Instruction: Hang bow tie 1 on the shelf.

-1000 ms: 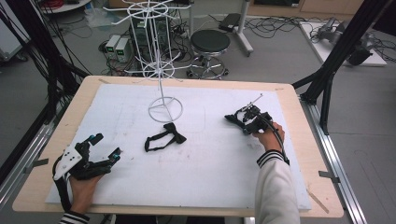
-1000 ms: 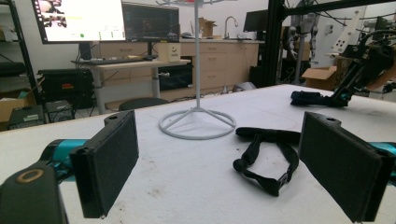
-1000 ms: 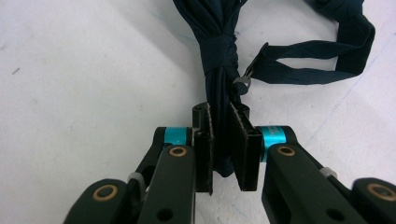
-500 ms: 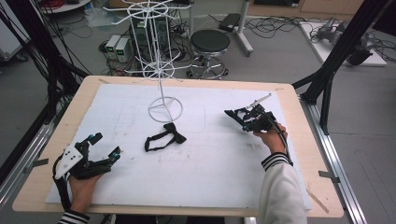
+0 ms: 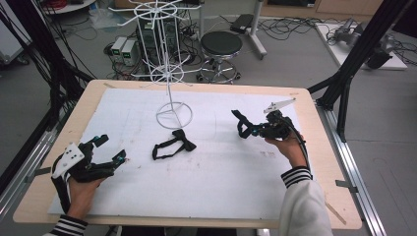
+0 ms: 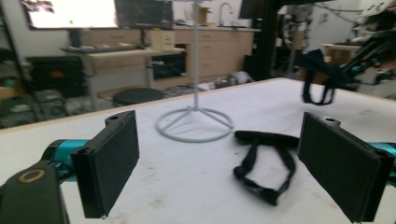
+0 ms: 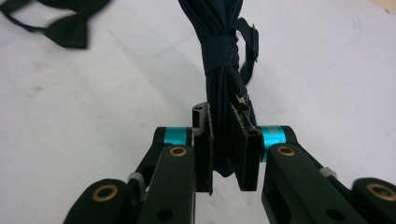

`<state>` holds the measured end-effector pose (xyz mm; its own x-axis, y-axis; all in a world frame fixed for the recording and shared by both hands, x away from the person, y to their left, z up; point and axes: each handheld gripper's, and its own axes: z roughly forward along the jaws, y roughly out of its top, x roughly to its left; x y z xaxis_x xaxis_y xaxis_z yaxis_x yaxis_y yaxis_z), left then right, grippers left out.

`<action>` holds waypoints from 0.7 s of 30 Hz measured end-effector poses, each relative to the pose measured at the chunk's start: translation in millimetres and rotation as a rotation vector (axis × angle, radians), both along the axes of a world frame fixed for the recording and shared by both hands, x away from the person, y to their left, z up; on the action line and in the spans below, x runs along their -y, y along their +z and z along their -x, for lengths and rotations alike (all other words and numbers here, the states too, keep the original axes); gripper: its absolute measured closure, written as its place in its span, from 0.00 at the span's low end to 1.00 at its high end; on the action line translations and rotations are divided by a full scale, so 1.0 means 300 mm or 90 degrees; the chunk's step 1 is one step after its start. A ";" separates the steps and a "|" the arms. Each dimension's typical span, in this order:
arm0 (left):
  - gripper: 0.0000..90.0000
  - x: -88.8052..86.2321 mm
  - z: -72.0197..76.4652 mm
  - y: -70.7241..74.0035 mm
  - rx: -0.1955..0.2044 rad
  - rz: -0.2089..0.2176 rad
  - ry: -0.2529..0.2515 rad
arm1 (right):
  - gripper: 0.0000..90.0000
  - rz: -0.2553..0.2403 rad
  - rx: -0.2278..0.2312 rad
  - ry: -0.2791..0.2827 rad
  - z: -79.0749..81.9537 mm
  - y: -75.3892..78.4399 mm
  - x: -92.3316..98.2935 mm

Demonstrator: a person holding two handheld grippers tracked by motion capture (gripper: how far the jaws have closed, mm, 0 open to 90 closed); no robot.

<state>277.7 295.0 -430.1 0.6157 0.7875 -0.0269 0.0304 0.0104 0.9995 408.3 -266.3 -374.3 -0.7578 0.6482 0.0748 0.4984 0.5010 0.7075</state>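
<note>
The right gripper (image 7: pixel 221 149) had its jaws clamped on a dark navy bow tie (image 7: pixel 219 56), bunched and cinched by its centre band, strap dangling, lifted to the right of the white wire stand (image 5: pixel 173 114). A second, black bow tie (image 5: pixel 173 144) lay flat just before the stand's base. The left gripper (image 6: pixel 233 163) stood wide open, empty.

Relative to the white wire stand (image 5: pixel 169 73): your left gripper (image 5: pixel 109 153) lies low at its near left, jaws wide apart. Your right gripper (image 5: pixel 246 130) is at its right, lifted, jaws pinched on a dark bow tie (image 7: pixel 222 56).
</note>
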 end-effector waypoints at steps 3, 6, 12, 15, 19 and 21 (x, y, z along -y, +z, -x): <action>0.14 0.007 -0.010 0.032 -0.003 -0.008 -0.020 | 0.90 -0.017 0.003 0.013 0.008 0.009 -0.006; 0.14 0.016 -0.019 0.060 -0.002 -0.012 -0.035 | 0.90 -0.052 0.015 0.021 0.025 0.025 -0.010; 0.14 0.035 -0.033 0.095 -0.004 -0.020 -0.060 | 0.90 -0.094 0.036 0.049 0.053 0.057 -0.015; 0.14 0.042 -0.040 0.109 -0.007 -0.018 -0.073 | 0.90 -0.118 0.042 0.062 0.066 0.070 -0.018; 0.14 0.054 -0.045 0.130 -0.006 -0.016 -0.094 | 0.90 -0.138 0.049 0.079 0.083 0.087 -0.023; 0.14 0.062 -0.047 0.143 -0.005 -0.022 -0.105 | 0.90 -0.150 0.055 0.086 0.091 0.095 -0.027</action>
